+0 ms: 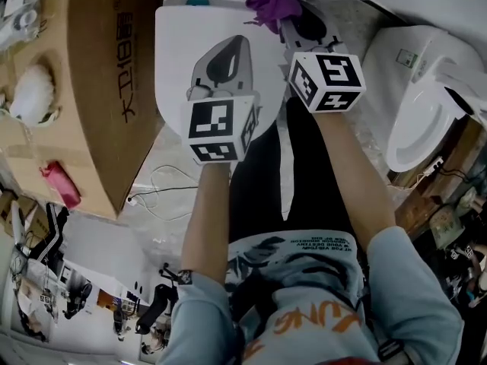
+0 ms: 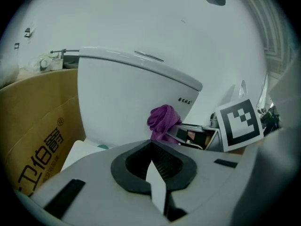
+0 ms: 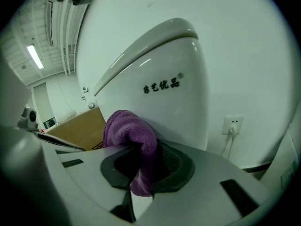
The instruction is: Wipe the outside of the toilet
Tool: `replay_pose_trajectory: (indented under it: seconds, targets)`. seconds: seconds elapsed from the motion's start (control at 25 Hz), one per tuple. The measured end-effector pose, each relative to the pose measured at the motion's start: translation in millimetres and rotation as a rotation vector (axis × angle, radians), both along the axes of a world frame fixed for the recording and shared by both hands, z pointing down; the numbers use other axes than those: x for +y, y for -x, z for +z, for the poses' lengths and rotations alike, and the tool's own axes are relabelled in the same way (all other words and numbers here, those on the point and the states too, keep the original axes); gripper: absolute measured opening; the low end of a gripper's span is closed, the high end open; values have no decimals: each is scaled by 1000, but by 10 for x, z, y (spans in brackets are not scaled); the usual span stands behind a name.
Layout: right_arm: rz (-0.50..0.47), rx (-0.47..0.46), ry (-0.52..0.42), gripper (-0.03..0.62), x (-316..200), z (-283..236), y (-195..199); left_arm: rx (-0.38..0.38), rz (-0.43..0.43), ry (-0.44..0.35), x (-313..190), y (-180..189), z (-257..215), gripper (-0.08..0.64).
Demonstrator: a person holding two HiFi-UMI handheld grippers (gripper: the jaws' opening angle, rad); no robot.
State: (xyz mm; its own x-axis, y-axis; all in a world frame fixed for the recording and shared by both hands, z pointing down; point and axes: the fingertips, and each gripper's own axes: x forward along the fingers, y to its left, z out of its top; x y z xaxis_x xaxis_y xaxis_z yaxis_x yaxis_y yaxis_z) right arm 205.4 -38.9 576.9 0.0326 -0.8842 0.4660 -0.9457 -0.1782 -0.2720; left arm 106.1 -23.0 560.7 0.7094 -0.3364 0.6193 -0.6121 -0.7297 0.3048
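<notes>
The right tongs (image 3: 141, 175) were clamped on a purple cloth (image 3: 131, 135). Its bunched end was pressed against the lower front of the white toilet tank (image 3: 160, 74), just under the printed logo and at the rear right of the closed seat lid (image 1: 179, 44). The left tongs (image 2: 153, 171) were closed with nothing between them, held over the seat lid and pointing at the tank; whether they touched the lid couldn't be told. A cardboard box (image 1: 91, 90) stood just beside the tank on the left, a second toilet (image 1: 418, 105) sat off to the right, and a wall socket (image 3: 233, 125) was on the wall beyond.
</notes>
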Motion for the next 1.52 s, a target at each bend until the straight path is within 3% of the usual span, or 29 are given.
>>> replay_pose_trajectory:
  seconds: [0.48, 0.64, 0.84, 1.08, 1.52]
  targets:
    - [200, 14, 27, 69, 570, 0, -606, -2, 67, -11, 128, -197, -18, 25]
    - [205, 9, 46, 69, 678, 66, -576, -12, 63, -12, 150, -109, 33, 25]
    - [109, -23, 59, 69, 583, 152, -120, -26, -12, 11, 61, 238, 119, 25]
    - [-88, -29, 51, 69, 88, 184, 597, -57, -143, 26, -166, 768, 222, 25]
    - [-319, 47, 54, 67, -929, 402, 1464, -71, -320, 58, -530, 1378, 437, 25]
